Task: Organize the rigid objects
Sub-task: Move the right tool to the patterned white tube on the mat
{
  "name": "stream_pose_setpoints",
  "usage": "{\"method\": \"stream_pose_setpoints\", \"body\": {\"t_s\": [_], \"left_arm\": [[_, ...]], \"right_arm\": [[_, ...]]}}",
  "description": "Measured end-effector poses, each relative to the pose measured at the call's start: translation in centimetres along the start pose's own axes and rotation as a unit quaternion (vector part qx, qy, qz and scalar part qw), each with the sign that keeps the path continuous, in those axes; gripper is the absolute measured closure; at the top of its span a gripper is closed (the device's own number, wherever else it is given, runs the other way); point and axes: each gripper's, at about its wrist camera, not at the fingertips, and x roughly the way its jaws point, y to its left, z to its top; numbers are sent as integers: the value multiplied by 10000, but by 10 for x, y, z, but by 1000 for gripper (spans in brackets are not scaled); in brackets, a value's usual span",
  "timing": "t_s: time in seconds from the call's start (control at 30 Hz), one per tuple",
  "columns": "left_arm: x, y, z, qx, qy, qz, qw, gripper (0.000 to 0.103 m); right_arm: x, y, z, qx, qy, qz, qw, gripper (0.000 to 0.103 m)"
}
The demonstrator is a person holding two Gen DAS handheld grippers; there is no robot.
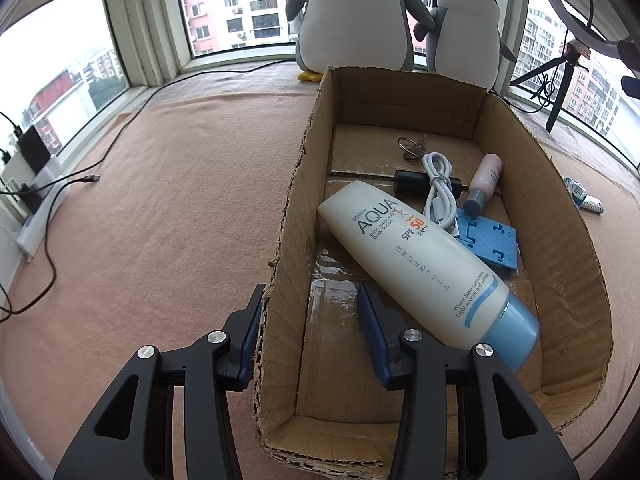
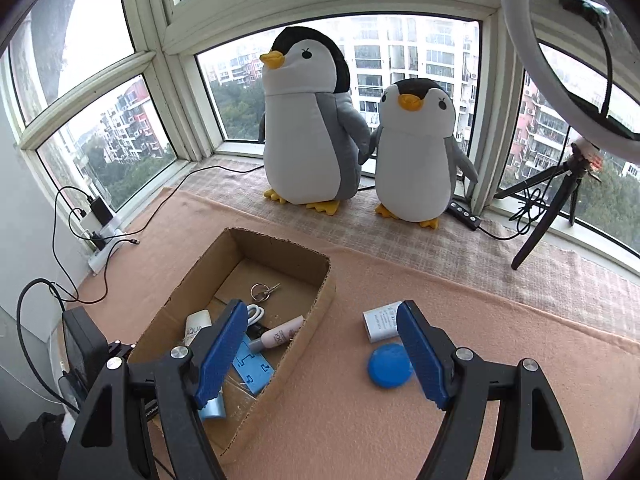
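A torn cardboard box (image 1: 408, 100) sits on the peach cloth. Inside lie a white AQUA sunscreen tube (image 1: 416, 260), a white cable (image 1: 440, 188), a small pink bottle (image 1: 486, 180), a blue folding stand (image 1: 490, 240), a key ring (image 1: 410, 148) and a black cylinder (image 1: 412, 182). My left gripper (image 1: 310, 296) is open and straddles the box's left wall, one finger outside and one inside. My right gripper (image 2: 322, 308) hangs open above the cloth right of the box (image 2: 280, 248). Beyond it lie a white rectangular pack (image 2: 380, 320) and a blue disc (image 2: 390, 364).
Two plush penguins (image 2: 312, 120) stand on the window ledge behind the box. A ring light on a black tripod (image 2: 556, 200) stands at the right. Cables and a power strip (image 2: 100, 232) run along the left edge. A small tube (image 1: 592, 202) lies right of the box.
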Motion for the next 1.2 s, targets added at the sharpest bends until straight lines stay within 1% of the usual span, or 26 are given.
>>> {"method": "stream_pose_setpoints", "body": {"t_s": [0.07, 0.27, 0.4, 0.5, 0.63, 0.67, 0.7, 0.73, 0.87, 0.9, 1.1, 1.2], "left_arm": [[0, 0, 0, 13, -3, 5, 10000, 60], [0, -1, 2, 55, 2, 25, 10000, 60], [0, -2, 1, 78, 8, 48, 10000, 60], [0, -2, 1, 94, 14, 64, 9999, 60], [0, -3, 1, 112, 21, 95, 9999, 60], [0, -3, 1, 117, 22, 102, 9999, 60], [0, -3, 2, 119, 24, 106, 9999, 60], [0, -3, 2, 120, 26, 110, 9999, 60], [1, -4, 2, 124, 27, 128, 9998, 60], [1, -4, 2, 121, 27, 132, 9998, 60], [0, -5, 2, 148, 34, 167, 9997, 60], [0, -4, 2, 152, 34, 168, 9997, 60]], "right_arm": [[-6, -17, -4, 83, 1, -182, 9998, 30], [-8, -71, -23, 611, 126, -388, 9973, 30], [5, -95, -40, 853, 272, -378, 9953, 30], [20, -110, -53, 934, 422, -519, 9934, 30], [43, -135, -66, 1212, 668, -298, 9899, 30], [48, -140, -68, 1272, 709, -269, 9890, 34], [53, -145, -70, 1341, 747, -213, 9879, 40], [59, -149, -70, 1425, 793, -142, 9865, 43], [78, -164, -69, 1635, 952, -19, 9819, 60], [83, -167, -69, 1674, 997, 25, 9808, 62], [109, -182, -73, 1983, 1296, 287, 9711, 62], [110, -181, -77, 1961, 1360, 360, 9704, 62]]}}
